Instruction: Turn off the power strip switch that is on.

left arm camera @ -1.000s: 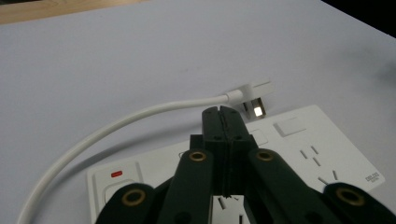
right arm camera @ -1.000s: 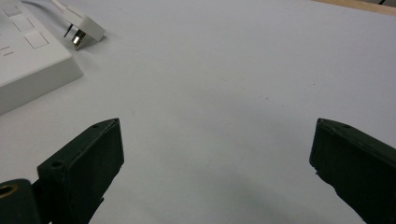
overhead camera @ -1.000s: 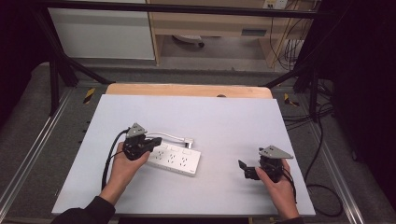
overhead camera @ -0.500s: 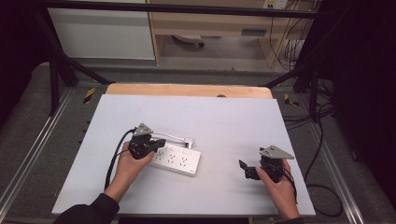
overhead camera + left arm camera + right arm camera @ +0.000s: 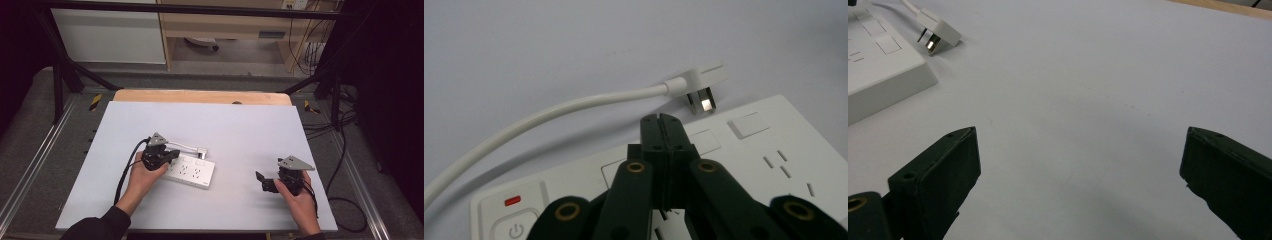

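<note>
A flat white plastic power strip (image 5: pixel 190 171) lies left of centre on the pale grey table top (image 5: pixel 240 130). Its white cable (image 5: pixel 539 117) curves along the far side and ends in a white angled plug (image 5: pixel 702 82) lying on the table just beside the strip's far edge, metal prongs bare. The left gripper (image 5: pixel 172 156) sits over the strip's left end, jaws pressed together with nothing between them, tips above the strip's top face. The right gripper (image 5: pixel 259 180) rests well apart, near the right front of the table, jaws spread wide and empty.
</note>
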The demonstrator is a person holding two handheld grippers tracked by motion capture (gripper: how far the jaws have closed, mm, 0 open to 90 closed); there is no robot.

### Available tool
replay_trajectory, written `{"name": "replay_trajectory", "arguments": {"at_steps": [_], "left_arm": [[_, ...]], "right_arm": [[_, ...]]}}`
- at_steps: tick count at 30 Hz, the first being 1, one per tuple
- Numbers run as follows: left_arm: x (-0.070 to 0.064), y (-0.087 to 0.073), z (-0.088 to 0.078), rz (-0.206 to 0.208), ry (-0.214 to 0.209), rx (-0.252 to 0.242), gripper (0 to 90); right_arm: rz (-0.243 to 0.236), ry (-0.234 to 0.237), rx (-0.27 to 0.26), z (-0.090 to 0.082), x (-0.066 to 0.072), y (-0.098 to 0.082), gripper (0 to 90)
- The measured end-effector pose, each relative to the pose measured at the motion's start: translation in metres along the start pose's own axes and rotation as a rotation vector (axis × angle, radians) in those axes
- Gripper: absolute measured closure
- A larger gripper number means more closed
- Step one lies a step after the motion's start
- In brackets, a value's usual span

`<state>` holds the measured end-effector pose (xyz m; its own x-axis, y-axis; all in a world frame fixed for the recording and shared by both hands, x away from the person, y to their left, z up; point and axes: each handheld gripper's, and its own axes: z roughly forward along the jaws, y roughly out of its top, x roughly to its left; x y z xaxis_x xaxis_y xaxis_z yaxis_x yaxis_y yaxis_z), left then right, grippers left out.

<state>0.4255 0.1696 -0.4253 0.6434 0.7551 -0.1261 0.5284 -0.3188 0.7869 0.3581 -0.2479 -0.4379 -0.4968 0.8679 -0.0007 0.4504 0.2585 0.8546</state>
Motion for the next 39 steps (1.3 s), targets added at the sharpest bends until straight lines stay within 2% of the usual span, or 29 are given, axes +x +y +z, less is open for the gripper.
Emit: {"name": "replay_trajectory", "arguments": {"at_steps": [9,24,39], "left_arm": [[0.0017,-0.0001,0.0001,-0.011,0.003,-0.004,90.0],[0.0021,-0.0019,0.0023,0.007,0.004,0.018,90.0],[0.0037,-0.0025,0.0032,0.001,0.009,0.021,90.0]], "right_arm": [[0.000,-0.004,0.000,-0.0001,0.0001,-0.0003,3.2],[0.004,0.000,-0.003,-0.0009,-0.0003,-0.0001,3.3],[0.008,0.004,-0.002,-0.0012,-0.0005,-0.0001,3.1]]}}
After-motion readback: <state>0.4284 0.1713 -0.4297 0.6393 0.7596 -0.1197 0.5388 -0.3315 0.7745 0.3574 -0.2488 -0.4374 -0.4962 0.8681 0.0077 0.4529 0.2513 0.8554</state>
